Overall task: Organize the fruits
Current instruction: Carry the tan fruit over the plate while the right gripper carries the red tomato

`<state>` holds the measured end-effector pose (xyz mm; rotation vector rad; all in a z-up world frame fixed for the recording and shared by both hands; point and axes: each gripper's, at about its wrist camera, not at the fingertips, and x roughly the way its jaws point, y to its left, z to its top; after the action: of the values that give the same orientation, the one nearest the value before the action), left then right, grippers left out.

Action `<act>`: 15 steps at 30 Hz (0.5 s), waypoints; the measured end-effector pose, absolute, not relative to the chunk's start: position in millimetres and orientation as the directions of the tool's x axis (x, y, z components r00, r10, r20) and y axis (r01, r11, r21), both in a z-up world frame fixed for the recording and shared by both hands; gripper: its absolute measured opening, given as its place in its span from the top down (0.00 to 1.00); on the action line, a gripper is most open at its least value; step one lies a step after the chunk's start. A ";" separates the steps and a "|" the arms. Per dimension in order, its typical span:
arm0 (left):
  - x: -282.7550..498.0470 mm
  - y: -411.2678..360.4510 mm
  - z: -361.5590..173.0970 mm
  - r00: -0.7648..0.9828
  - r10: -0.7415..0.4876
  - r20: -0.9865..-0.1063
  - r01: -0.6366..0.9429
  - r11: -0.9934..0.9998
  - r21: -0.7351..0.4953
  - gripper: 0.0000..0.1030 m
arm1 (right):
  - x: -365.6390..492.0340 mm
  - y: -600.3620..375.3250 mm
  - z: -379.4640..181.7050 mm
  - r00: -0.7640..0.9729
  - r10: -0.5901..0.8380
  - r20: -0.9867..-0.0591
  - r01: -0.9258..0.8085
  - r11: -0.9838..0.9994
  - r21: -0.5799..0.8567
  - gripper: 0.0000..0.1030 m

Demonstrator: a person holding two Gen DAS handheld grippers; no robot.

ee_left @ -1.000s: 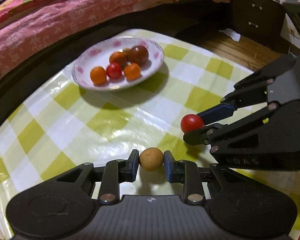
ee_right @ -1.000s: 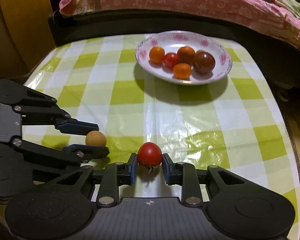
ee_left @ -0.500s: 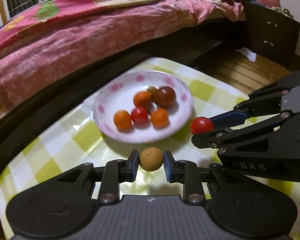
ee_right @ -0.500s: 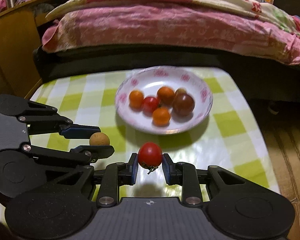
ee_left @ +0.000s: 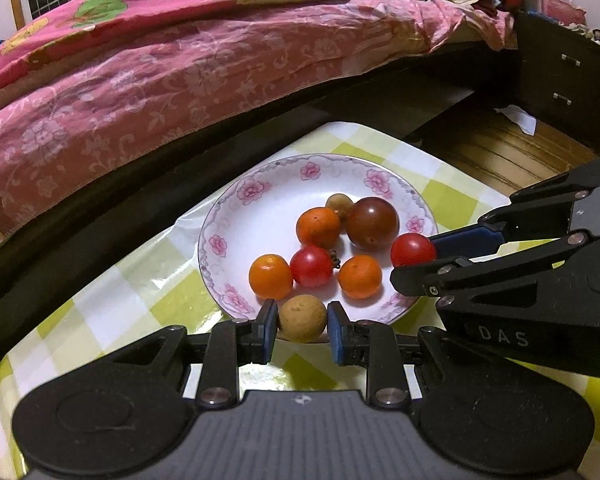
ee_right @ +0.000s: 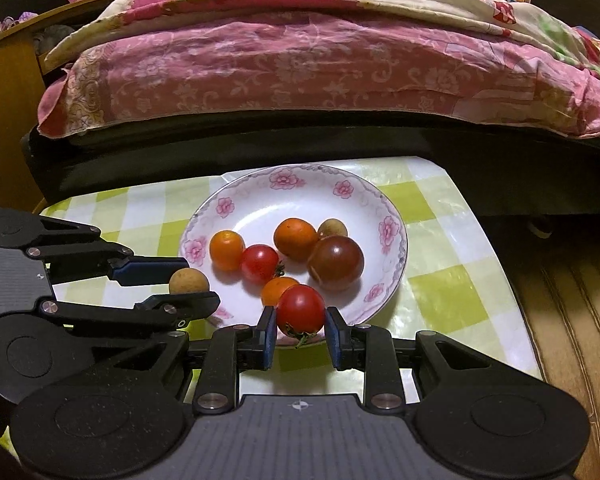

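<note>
My left hand-held gripper [ee_left: 302, 318] is clamped on a tan longan [ee_left: 302, 318], lower centre of frame, at the near rim of the floral plate [ee_left: 260, 184]. My right hand-held gripper [ee_right: 300, 320] pinches a red cherry tomato [ee_right: 300, 310] the same way, over the plate's near edge. Both fruits are held aloft, probably so they can drop beside the tomatoes already gathered there. Checked tabletop [ee_right: 440, 292] below; bed [ee_right: 300, 60] fills the upper frame.

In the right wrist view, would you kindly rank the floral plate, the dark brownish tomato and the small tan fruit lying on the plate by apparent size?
1. floral plate
2. dark brownish tomato
3. small tan fruit
</note>
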<state>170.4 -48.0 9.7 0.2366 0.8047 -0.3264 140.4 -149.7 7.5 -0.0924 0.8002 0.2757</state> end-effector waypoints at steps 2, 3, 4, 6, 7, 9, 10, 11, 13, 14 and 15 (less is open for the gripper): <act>172.9 -48.2 6.9 0.645 -0.191 -0.740 0.372 0.924 0.085 0.67 | 143.3 -149.6 5.6 0.661 0.211 -0.720 -0.284 0.959 0.021 0.77; 173.7 -48.6 5.8 0.646 -0.191 -0.739 0.372 0.924 0.087 0.67 | 145.0 -149.5 4.3 0.658 0.213 -0.722 -0.286 0.958 0.022 0.77; 174.7 -48.9 5.0 0.646 -0.189 -0.739 0.372 0.924 0.089 0.67 | 146.6 -149.4 2.7 0.656 0.213 -0.724 -0.287 0.958 0.022 0.77; 177.8 -48.3 3.5 0.644 -0.190 -0.741 0.370 0.925 0.084 0.67 | 150.2 -149.3 0.4 0.653 0.213 -0.727 -0.288 0.957 0.022 0.77; 179.4 -48.3 2.2 0.642 -0.189 -0.743 0.369 0.926 0.083 0.67 | 151.8 -149.5 -0.3 0.652 0.215 -0.727 -0.290 0.957 0.023 0.77; 182.1 -49.1 -0.3 0.642 -0.186 -0.744 0.368 0.926 0.087 0.67 | 155.7 -149.7 -2.5 0.648 0.218 -0.729 -0.293 0.956 0.026 0.77; 183.4 -49.7 -1.6 0.641 -0.187 -0.745 0.370 0.925 0.087 0.67 | 157.4 -149.7 -4.0 0.648 0.217 -0.730 -0.293 0.956 0.025 0.77; 184.5 -49.8 -2.7 0.639 -0.189 -0.745 0.370 0.925 0.083 0.67 | 159.2 -149.5 -5.6 0.648 0.215 -0.730 -0.293 0.956 0.022 0.77; 187.4 -50.2 -4.7 0.637 -0.191 -0.747 0.369 0.926 0.078 0.67 | 162.4 -149.8 -7.5 0.654 0.213 -0.726 -0.292 0.956 0.018 0.77; 188.4 -50.8 -6.0 0.636 -0.190 -0.748 0.370 0.925 0.080 0.67 | 163.7 -150.0 -7.5 0.655 0.214 -0.724 -0.293 0.956 0.018 0.77; 189.3 -51.8 -7.3 0.634 -0.192 -0.749 0.374 0.924 0.079 0.67 | 164.7 -150.5 -7.1 0.658 0.217 -0.721 -0.294 0.956 0.020 0.77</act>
<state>189.3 -51.8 -7.3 0.2368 0.8238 -0.3269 164.7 -150.5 -7.1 -0.1017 0.8025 0.2900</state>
